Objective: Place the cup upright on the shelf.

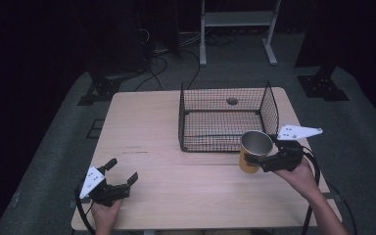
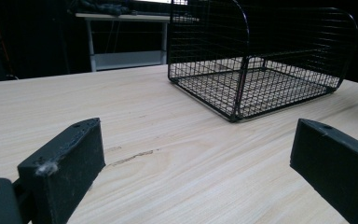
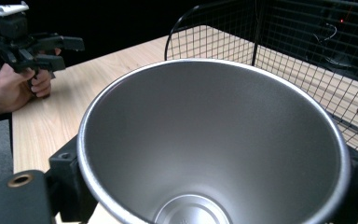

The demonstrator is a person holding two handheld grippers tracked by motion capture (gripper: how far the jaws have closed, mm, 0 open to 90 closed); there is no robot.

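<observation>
From above, my right gripper (image 1: 264, 162) clamps the steel cup (image 1: 253, 151) beside the wire basket (image 1: 227, 117). My left gripper (image 2: 196, 172) gapes wide over bare table (image 2: 168, 140), holding nothing. Through my right gripper view, the cup (image 3: 214, 144) looks light, rigid, slick; gripping across its wall seems safest.

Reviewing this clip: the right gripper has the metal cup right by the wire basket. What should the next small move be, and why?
Probably lift the cup slightly and carry it forward over the near wall of the wire basket. The right gripper is shut on the cup, which sits just outside the basket's near right corner; the basket is open-topped. The left gripper is open, well away.
</observation>
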